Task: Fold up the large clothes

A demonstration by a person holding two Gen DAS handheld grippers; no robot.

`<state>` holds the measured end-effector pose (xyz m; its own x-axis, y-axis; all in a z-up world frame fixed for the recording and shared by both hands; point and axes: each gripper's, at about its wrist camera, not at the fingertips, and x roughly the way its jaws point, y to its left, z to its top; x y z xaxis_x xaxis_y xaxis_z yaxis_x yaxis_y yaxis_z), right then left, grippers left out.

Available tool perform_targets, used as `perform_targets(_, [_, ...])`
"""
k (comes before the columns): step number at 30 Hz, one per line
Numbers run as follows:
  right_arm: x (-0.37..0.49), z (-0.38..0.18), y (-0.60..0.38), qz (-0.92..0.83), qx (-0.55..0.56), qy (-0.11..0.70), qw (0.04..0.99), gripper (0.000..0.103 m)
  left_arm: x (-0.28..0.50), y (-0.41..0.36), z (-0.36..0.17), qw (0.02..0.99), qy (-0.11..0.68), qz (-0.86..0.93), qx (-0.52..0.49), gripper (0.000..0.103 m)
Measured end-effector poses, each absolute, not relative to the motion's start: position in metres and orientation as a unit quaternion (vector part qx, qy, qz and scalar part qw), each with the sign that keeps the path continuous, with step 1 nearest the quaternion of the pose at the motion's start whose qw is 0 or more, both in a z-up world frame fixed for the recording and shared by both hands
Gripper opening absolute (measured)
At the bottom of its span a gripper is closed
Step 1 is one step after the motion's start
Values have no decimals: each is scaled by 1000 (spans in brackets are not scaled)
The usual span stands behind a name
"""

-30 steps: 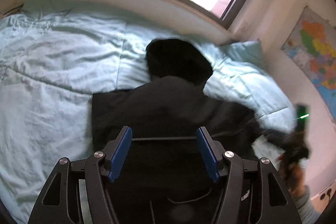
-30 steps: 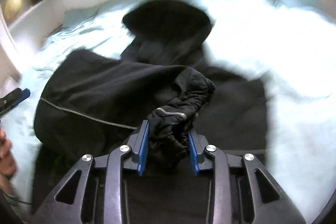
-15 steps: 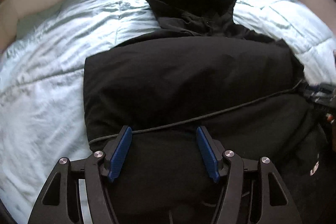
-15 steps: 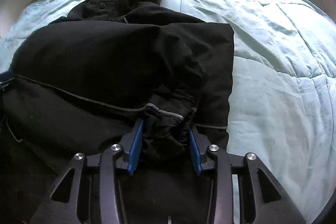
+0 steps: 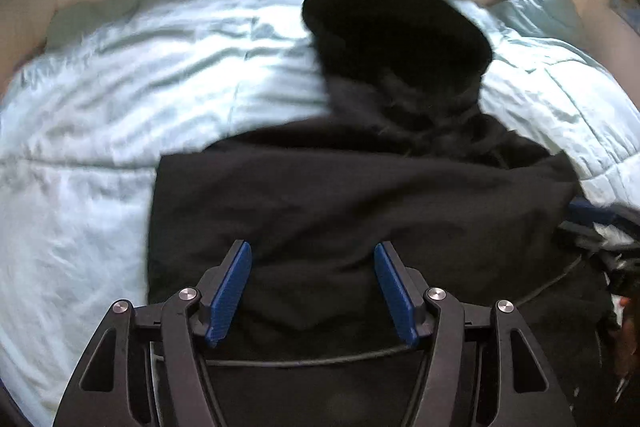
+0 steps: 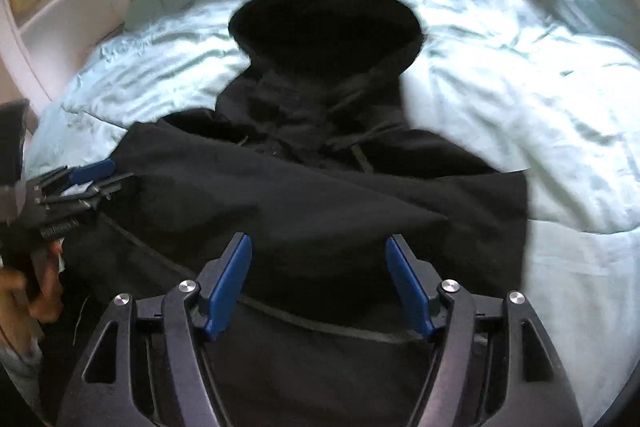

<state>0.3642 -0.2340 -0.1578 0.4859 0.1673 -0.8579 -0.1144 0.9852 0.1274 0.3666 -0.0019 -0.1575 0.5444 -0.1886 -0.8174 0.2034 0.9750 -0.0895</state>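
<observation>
Black hooded jacket lies partly folded on the light-blue duvet of the bed, hood toward the window, sides turned in over the body. Left gripper hangs over the jacket's lower part w/ jaws spread, nothing between them. Right gripper likewise over the lower part; jaws have just been opening, now spread, nothing pinched.

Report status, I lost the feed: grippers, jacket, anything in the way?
Left gripper open, empty. Right gripper jaws just opened, nothing between them. Black hooded jacket folded on the light blue duvet. Nothing in the way.
</observation>
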Motion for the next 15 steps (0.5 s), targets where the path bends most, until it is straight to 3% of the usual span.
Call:
perform_targets(4, [371, -200, -235, 64, -2, 528, 847, 70, 369, -5, -169, 876, 470, -100, 38, 66])
perform_targets(15, [274, -125, -265, 48, -20, 478, 877, 70, 293, 40, -118, 884, 430, -180, -48, 66])
